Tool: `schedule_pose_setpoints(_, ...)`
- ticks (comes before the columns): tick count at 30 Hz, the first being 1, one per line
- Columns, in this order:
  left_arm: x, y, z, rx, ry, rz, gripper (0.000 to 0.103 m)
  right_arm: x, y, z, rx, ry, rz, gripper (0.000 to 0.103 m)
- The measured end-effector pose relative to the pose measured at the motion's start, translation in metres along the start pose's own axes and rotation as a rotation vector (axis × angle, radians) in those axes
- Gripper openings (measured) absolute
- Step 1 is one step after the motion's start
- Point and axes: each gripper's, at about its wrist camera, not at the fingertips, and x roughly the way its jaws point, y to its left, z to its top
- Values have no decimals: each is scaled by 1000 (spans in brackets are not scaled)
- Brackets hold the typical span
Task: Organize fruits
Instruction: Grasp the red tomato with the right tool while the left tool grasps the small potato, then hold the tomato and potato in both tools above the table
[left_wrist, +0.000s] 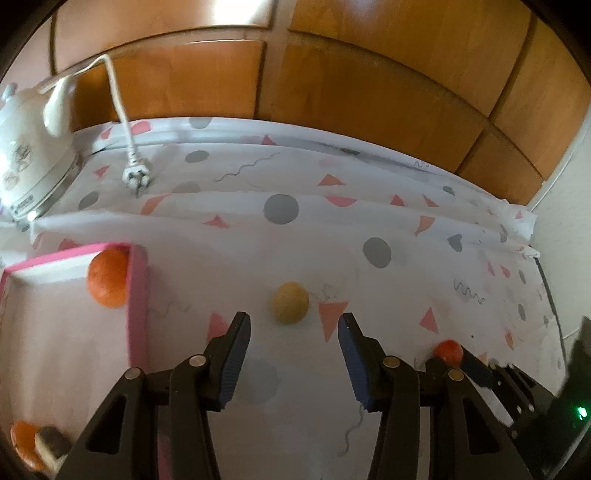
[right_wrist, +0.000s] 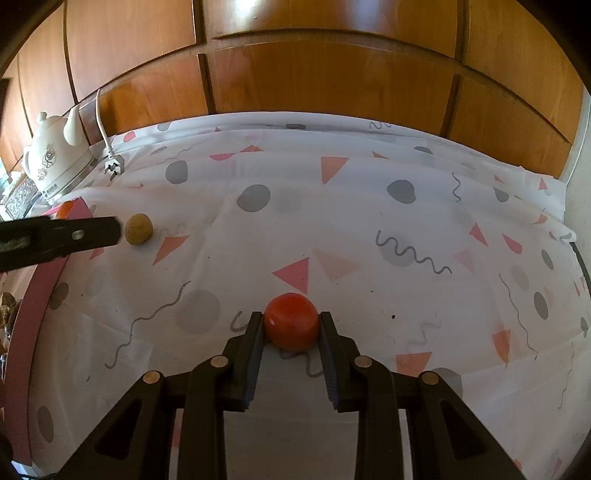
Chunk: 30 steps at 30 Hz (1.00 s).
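Clamped between the right claw (right_wrist: 291, 326) pads, the red fruit (right_wrist: 291, 321) is held ready for the pink tray (left_wrist: 137, 295), where an orange (left_wrist: 108, 277) already sits, while the left claw (left_wrist: 293, 326), empty and part-open, lines up on the yellowish fruit (left_wrist: 290, 302) lying on the counter (left_wrist: 388, 295).

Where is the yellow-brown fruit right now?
The yellow-brown fruit lies on the patterned cloth, just ahead of the open left gripper and right of the pink tray.
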Motion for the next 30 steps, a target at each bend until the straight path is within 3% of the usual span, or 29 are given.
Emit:
schedule_pose_setpoints(5, 24, -7, 8, 39, 7, 39, 39, 1, 0, 0, 0, -2, -1, 29)
schedule_pose_setpoints(7, 34, -5, 9, 32, 25, 58, 25, 1, 1, 0, -1, -4, -2, 29)
schedule_pose_setpoints(14, 24, -3, -6, 24, 26, 43, 25, -1, -1, -2, -1, -4, 4, 29)
schedule_pose_setpoints(23, -11, -27, -63, 72, 29, -6, 25, -24, -10, -26, -15, 16, 12, 29)
schedule_pose_setpoints(30, -35, -41, -111, 139, -61, -19, 25, -47, -23, -57, 4, -11, -14, 29)
